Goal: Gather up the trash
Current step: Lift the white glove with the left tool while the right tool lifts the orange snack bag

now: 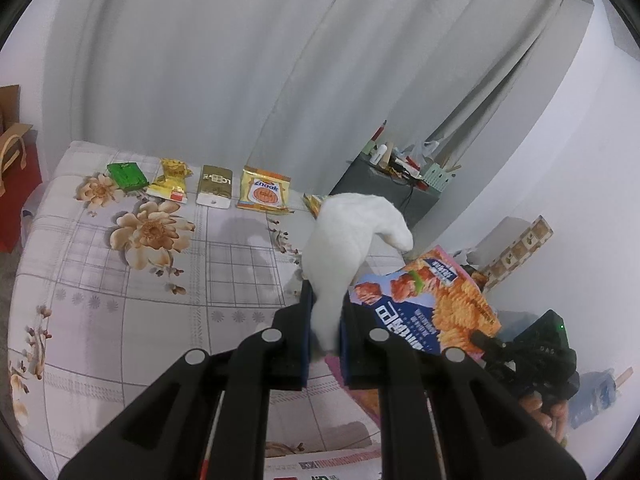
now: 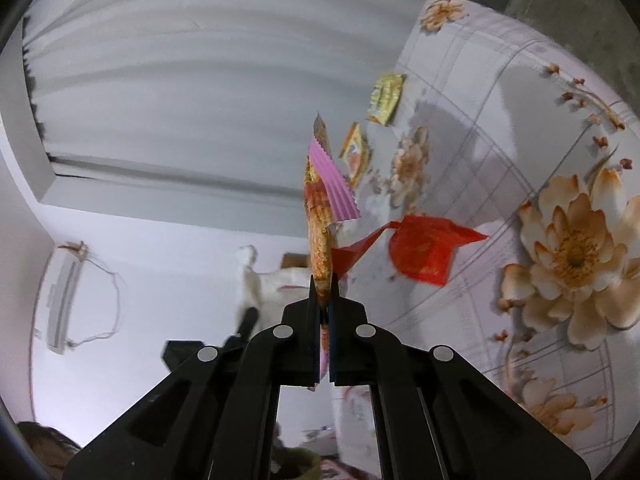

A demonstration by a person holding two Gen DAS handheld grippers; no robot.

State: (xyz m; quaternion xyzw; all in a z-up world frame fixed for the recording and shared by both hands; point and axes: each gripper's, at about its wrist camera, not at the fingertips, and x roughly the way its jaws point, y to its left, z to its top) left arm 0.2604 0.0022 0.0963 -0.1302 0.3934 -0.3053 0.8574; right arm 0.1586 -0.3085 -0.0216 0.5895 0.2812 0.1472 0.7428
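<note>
The left gripper (image 1: 326, 320), clenched on the white bag (image 1: 348, 236), holds it just beside the chips packet (image 1: 432, 300) pinched edge-on in the right gripper (image 2: 324, 292) off the bed's (image 1: 120, 280) right edge.

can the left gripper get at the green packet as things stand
Probably not yet. The left gripper has its jaws shut on a white bag, so it has no free grip. The way itself looks open: bare sheet lies between it and the green packet at the far left of the row.

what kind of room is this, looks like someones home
Likely a bedroom: a floral bedsheet covers a bed strewn with snack wrappers, grey curtains hang behind, and a cluttered side table stands beside.
</note>
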